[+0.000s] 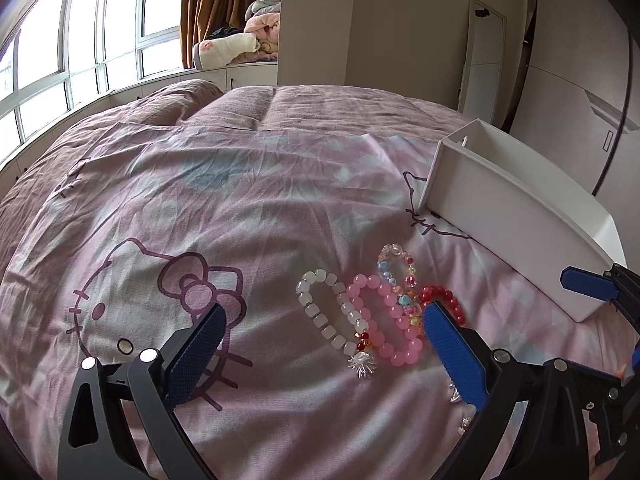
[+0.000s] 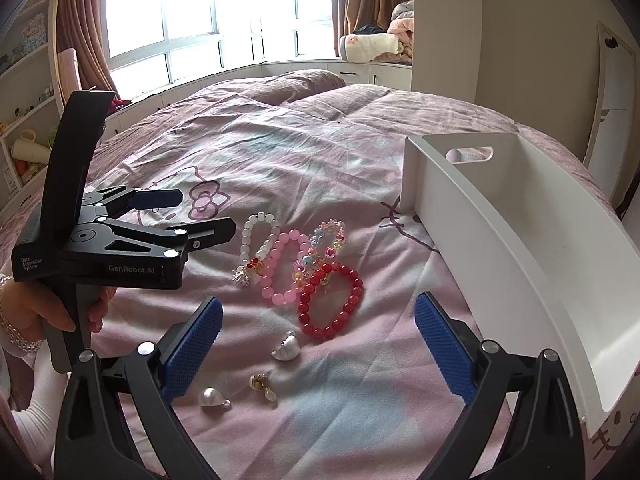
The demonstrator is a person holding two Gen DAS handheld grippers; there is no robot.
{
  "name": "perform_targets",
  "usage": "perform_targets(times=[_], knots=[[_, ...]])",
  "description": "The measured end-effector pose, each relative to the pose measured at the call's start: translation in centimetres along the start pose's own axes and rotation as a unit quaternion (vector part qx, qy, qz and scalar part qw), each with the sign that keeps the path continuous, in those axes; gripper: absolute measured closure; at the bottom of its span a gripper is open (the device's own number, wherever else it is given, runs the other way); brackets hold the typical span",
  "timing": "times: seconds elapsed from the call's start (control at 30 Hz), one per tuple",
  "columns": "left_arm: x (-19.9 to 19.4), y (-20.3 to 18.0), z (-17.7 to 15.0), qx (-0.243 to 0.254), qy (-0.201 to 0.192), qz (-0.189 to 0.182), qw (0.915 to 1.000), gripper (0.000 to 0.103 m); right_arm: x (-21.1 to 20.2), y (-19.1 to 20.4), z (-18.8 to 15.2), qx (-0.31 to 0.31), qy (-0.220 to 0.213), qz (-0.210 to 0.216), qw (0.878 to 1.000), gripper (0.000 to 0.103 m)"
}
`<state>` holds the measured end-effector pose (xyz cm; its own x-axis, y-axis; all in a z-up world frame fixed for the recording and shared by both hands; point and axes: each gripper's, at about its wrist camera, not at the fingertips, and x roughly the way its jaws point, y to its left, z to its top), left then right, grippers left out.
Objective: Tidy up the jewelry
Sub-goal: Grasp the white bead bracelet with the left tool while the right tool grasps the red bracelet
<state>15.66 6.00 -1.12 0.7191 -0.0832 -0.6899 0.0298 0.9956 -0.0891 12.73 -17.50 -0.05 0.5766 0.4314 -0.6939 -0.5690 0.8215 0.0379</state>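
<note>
Several bead bracelets lie together on the pink bedspread: a white one (image 1: 332,312) (image 2: 258,240), a pink one (image 1: 384,316) (image 2: 280,268), a multicoloured one (image 1: 400,276) (image 2: 324,244) and a red one (image 2: 330,302) (image 1: 444,300). Nearer the right gripper lie pearl earrings (image 2: 286,346) (image 2: 214,398) and a small gold one (image 2: 262,384). A white open box (image 2: 520,248) (image 1: 512,208) stands to the right. My left gripper (image 1: 320,354) (image 2: 188,216) is open and empty, just short of the bracelets. My right gripper (image 2: 316,354) is open and empty above the earrings.
The bed carries a Hello Kitty cover (image 1: 192,208) and a mauve duvet (image 1: 304,108) behind. A window bench with folded blankets (image 2: 376,46) is at the back. Shelves (image 2: 24,92) stand at far left, wardrobe doors (image 1: 580,80) at right.
</note>
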Motion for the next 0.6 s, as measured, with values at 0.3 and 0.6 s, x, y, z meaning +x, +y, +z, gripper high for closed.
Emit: perform_targets(times=[0.3,0.6], knots=[[4.0,1.1,1.1,-0.007,0.037,0.006,0.9993,0.023,5.8,-1.1,0.0,0.000,0.045,-0.041,0.998,0.041],[6.3,0.8,-0.4,0.025,0.072,0.017,0.9969,0.042,9.2,-1.0,-1.1,-0.026,0.101,-0.089,0.991,0.064]])
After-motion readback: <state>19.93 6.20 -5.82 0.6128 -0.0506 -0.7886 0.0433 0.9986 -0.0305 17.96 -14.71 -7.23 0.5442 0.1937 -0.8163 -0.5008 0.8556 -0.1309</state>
